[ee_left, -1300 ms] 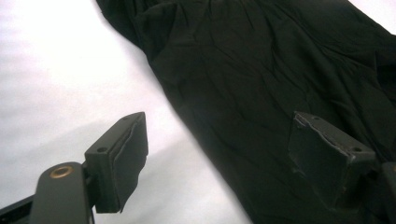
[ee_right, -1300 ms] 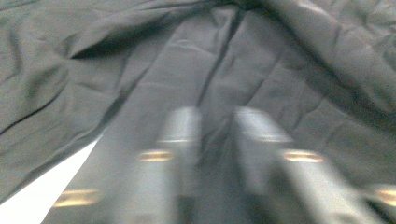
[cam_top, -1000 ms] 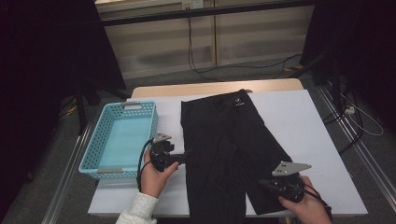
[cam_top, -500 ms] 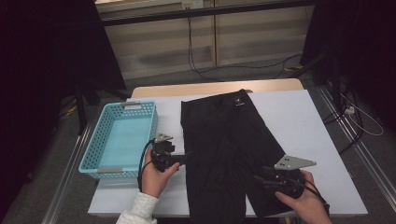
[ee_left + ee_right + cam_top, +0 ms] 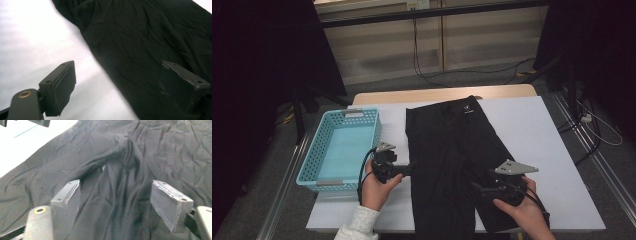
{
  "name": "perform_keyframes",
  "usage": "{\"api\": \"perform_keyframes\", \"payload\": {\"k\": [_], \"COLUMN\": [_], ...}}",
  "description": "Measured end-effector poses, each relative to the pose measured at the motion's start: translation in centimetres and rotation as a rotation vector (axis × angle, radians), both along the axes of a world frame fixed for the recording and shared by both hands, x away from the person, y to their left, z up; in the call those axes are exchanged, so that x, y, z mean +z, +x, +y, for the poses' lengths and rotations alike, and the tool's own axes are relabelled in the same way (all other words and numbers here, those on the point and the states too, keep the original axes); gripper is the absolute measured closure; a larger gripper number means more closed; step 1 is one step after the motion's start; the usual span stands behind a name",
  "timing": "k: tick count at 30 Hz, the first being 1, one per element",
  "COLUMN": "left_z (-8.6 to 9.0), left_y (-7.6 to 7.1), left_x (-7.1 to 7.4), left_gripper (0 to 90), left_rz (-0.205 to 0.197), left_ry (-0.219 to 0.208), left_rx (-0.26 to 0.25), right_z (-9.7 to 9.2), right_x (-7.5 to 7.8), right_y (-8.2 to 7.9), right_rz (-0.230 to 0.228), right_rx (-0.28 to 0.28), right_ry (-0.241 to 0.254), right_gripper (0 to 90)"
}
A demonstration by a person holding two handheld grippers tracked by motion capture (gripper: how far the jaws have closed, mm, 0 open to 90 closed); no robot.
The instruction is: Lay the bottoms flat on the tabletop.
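A black garment (image 5: 452, 145) lies flat on the white table (image 5: 552, 145), waistband at the far end. My left gripper (image 5: 413, 168) sits at the garment's left edge. Its jaws (image 5: 117, 85) have just been opening a little and stand open, one over the white table and one over the black cloth (image 5: 140, 37), gripping nothing. My right gripper (image 5: 475, 186) hovers over the garment's right leg. Its jaws (image 5: 116, 202) have just been opening and stand wide, with cloth under them but none pinched. A raised pucker of fabric (image 5: 127, 152) lies just ahead.
A light blue plastic basket (image 5: 307, 172) stands on the table's left side, close to my left hand. White tabletop stretches to the right of the garment. Cables run across the floor beyond the table.
The right gripper's jaws went from shut to wide open, letting go of the cloth, and the hand shifted slightly left and farther onto the garment. The left hand stayed put.
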State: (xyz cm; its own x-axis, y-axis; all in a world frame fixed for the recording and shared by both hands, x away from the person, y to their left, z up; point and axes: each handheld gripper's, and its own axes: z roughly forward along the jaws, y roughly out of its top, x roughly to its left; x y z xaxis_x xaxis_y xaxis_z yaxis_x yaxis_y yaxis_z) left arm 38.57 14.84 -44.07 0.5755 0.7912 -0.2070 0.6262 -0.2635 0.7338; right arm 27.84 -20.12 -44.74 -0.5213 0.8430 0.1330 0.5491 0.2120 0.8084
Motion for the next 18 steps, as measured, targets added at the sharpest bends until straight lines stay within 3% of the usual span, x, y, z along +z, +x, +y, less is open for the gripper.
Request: {"api": "perform_keyframes", "payload": {"k": [8,18], "left_z": [0.1,0.5], "left_y": [-0.1,-0.1], "left_x": [-0.2,-0.3], "left_gripper": [14.0,13.2], "left_rz": [-0.009,-0.004], "left_ry": [0.013,0.009], "left_rx": [-0.011,-0.012], "right_z": [1.0,2.8], "right_x": [0.0,-0.1], "right_y": [0.2,0.6], "right_rz": [0.000,-0.016], "right_rx": [0.006,0.066], "right_ry": [0.007,-0.014], "right_gripper": [19.7,15.8]}}
